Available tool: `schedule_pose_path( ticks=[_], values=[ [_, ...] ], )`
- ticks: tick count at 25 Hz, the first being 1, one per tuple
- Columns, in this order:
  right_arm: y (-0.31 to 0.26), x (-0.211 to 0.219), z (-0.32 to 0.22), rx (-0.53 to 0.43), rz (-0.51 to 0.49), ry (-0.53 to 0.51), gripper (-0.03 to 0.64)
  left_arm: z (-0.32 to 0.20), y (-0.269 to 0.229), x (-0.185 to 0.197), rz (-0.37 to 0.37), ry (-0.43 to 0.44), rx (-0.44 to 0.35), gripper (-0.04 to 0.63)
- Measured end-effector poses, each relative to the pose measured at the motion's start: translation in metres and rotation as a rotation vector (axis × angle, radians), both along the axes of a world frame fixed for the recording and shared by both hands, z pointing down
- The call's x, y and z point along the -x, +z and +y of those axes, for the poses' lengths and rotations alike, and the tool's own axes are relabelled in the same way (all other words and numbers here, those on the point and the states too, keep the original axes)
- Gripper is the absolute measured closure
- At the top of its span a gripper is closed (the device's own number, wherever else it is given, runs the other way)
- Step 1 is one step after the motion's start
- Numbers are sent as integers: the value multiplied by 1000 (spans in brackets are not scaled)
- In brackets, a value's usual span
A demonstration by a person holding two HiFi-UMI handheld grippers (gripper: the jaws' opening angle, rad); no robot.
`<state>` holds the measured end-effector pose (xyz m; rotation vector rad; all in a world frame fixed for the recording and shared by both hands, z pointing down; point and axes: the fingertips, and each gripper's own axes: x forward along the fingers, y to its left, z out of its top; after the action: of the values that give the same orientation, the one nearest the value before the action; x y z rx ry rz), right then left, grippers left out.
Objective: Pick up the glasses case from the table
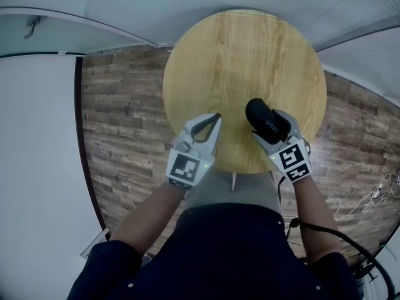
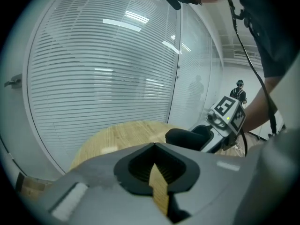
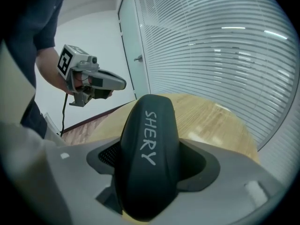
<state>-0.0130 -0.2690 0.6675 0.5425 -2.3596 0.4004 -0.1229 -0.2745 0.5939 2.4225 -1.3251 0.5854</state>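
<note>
my right gripper (image 1: pixel 275 131): fingers clamped across the case (image 3: pixel 149 153), probably so it can't slip. case looks just clear of the tabletop (image 1: pixel 244 55), near right edge. my left gripper (image 1: pixel 215 119): fingers closed, empty, kept left, out of the way.

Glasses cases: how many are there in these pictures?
1. The black glasses case is gripped between the jaws of the right gripper, over the round wooden table. The left gripper holds none, and no other shows on the table.
</note>
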Motion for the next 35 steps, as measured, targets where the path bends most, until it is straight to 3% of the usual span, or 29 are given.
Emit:
schedule_pose_path(
  ticks=[7, 12, 20, 25, 35],
  values=[
    [-62, -5, -10, -60, -69, 57, 256, -16, -48, -3, 21, -14, -80, 592],
    [-102, -11, -9, -127, -64, 42, 256, -22, -85, -13, 29, 11, -135, 592],
    [-185, -19, -13, -217, -180, 84, 256, -20, -134, -16, 36, 12, -217, 592],
    [-241, -23, -13, -300, -262, 117, 256, -16, -171, -16, 83, -3, -263, 592],
    [-289, -43, -12, -390, -341, 205, 256, -22, -223, -10, 64, 5, -381, 592]
  ],
)
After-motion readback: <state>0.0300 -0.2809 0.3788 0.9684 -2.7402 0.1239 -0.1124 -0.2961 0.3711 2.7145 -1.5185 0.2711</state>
